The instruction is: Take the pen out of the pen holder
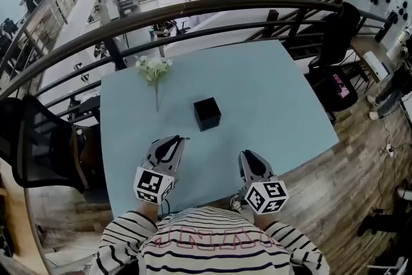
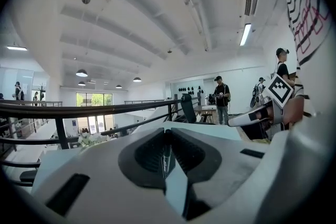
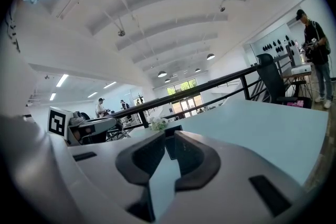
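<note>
The black cube pen holder [image 1: 207, 114] stands in the middle of the light blue table [image 1: 270, 93]. My left gripper [image 1: 176, 140] is near the table's front edge, down-left of the holder and apart from it. Its jaws are shut on a thin dark pen [image 2: 166, 157], which stands upright between the pads in the left gripper view. My right gripper [image 1: 248, 155] is at the front edge, down-right of the holder. A narrow gap shows between its jaws with nothing in it, and the holder [image 3: 170, 150] appears through that gap, farther off.
A white flower sprig [image 1: 153, 67] lies at the table's far left. Dark railings [image 1: 193, 13] run behind the table. A black chair [image 1: 38, 145] stands at the left and another [image 1: 335, 84] at the right. Wooden floor lies to the right.
</note>
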{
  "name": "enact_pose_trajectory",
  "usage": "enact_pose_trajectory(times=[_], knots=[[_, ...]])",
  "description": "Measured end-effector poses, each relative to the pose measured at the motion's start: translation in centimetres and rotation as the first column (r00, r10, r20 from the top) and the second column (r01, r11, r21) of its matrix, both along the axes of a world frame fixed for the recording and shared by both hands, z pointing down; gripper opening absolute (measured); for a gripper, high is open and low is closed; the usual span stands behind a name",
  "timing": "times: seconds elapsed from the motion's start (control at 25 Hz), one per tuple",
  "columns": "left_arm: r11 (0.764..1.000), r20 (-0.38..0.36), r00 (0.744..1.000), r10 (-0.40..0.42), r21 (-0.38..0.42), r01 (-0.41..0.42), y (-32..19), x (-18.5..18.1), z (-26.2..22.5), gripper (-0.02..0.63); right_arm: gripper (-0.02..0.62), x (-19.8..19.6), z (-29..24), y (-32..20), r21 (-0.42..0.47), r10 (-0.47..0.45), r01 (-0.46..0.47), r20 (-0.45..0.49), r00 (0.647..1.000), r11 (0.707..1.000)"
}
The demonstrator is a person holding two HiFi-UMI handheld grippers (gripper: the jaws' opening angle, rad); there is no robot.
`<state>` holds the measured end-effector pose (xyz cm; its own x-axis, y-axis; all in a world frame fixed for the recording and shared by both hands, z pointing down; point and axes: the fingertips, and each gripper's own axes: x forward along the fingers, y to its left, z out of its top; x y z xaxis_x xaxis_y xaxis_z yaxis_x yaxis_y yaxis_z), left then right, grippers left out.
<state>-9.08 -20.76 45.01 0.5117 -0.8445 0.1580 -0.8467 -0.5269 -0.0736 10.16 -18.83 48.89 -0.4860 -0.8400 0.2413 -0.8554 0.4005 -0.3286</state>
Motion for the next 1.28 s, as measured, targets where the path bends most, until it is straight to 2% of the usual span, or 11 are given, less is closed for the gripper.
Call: enact_pose_trajectory(times=[0.48,1.28], knots=[[1.000,0.008,1.000,-0.016,-0.024,0.016,1.7,-3.9,1.1,0.057,0.038,-3.5,1.4,0.6,-0.018,-0.001,0.001,-0.023,1.000,1.000],[0.999,0.010,1.000,-0.024,-0.029,0.025,1.7,-4.1,1.3,0.057,0.028,-4.2,1.5,0.3,-0.006,-0.019,0.019,-0.070,0.997,1.000]])
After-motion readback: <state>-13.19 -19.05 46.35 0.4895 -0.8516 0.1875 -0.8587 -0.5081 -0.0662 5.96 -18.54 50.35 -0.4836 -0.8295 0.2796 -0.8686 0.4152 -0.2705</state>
